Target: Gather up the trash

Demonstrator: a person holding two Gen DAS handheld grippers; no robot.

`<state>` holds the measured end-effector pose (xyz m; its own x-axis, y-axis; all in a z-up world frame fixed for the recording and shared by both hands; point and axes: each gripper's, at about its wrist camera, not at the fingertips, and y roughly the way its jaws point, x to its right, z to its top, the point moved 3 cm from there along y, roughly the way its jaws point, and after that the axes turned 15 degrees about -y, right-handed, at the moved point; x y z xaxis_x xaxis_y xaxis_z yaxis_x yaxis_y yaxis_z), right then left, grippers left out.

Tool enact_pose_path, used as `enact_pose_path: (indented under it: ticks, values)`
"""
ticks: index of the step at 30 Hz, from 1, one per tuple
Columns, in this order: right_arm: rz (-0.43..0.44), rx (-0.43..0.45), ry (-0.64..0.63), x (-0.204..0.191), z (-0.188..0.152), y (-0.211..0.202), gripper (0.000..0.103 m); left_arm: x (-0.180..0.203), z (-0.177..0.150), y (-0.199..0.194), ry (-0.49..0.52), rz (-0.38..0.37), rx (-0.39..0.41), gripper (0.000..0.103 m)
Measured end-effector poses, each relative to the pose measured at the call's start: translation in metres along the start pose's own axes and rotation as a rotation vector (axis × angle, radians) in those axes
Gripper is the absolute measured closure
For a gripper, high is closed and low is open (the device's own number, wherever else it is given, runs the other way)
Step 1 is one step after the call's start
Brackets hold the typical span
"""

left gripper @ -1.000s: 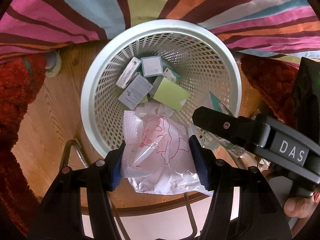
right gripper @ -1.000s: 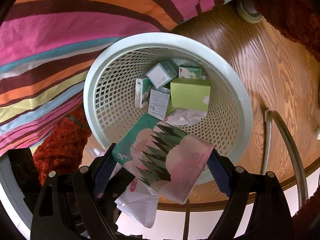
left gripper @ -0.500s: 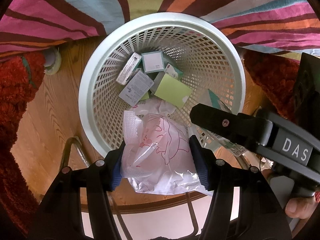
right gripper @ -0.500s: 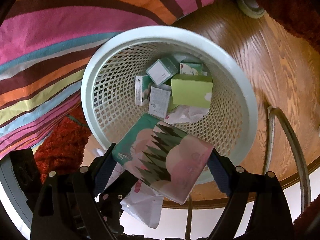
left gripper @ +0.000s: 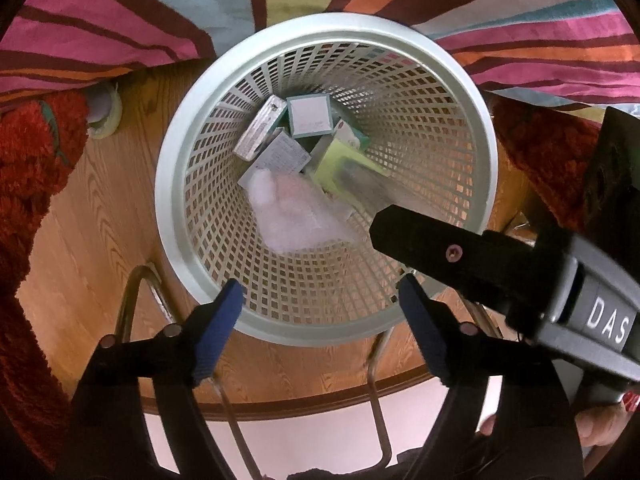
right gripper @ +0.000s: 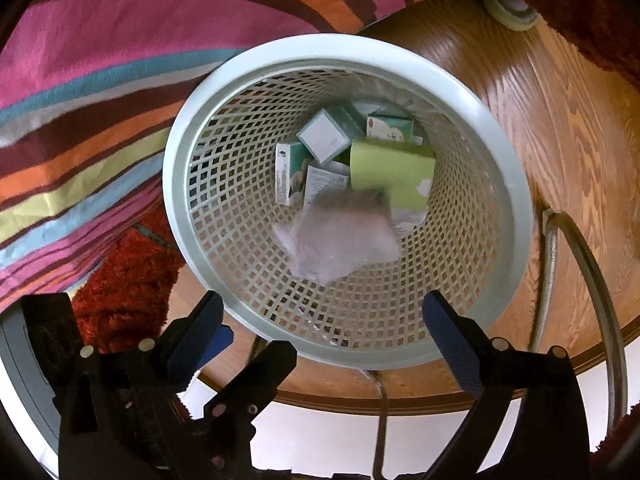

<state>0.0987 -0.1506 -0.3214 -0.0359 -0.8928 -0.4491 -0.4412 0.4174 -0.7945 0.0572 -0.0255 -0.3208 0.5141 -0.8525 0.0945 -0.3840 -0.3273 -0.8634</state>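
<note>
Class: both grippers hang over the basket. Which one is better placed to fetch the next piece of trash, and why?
Neither clearly: left gripper and right gripper have just opened, both empty over the basket. The dropped bag is inside; no further trash shows.

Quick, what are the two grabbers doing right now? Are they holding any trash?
Left gripper: open, jaws just opened, nothing between them; a blurred white bag is in the basket.
Right gripper: open, jaws just opened, holding nothing.

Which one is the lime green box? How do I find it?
Look inside the round white lattice basket on the wooden floor. At the bottom, among small white-and-teal boxes, lies the lime green box. It is the biggest box there and the only plain bright green one.
</note>
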Motion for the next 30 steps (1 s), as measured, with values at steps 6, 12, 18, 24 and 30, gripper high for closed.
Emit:
enact_pose_path:
  ticks: [6,12,18,24,30]
  values:
    - [-0.039,0.013,-0.003,0.001,0.001,-0.002,0.008,-0.002,0.0,0.001,-0.009,0.005,-0.008,0.024]
    - [-0.065,0.028,-0.015,0.002,0.002,-0.008,0.008,-0.005,-0.001,-0.006,-0.012,0.0,0.016,0.024]
    - [-0.105,0.044,-0.086,-0.013,-0.001,-0.017,0.008,-0.007,-0.004,-0.023,-0.008,-0.012,0.071,0.024]
    - [-0.168,0.169,-0.193,-0.03,-0.005,-0.053,0.008,-0.002,-0.014,-0.055,0.047,-0.006,0.179,0.024]
    - [-0.186,0.275,-0.229,-0.039,-0.009,-0.081,0.008,-0.007,-0.022,-0.082,0.062,-0.018,0.271,0.024]
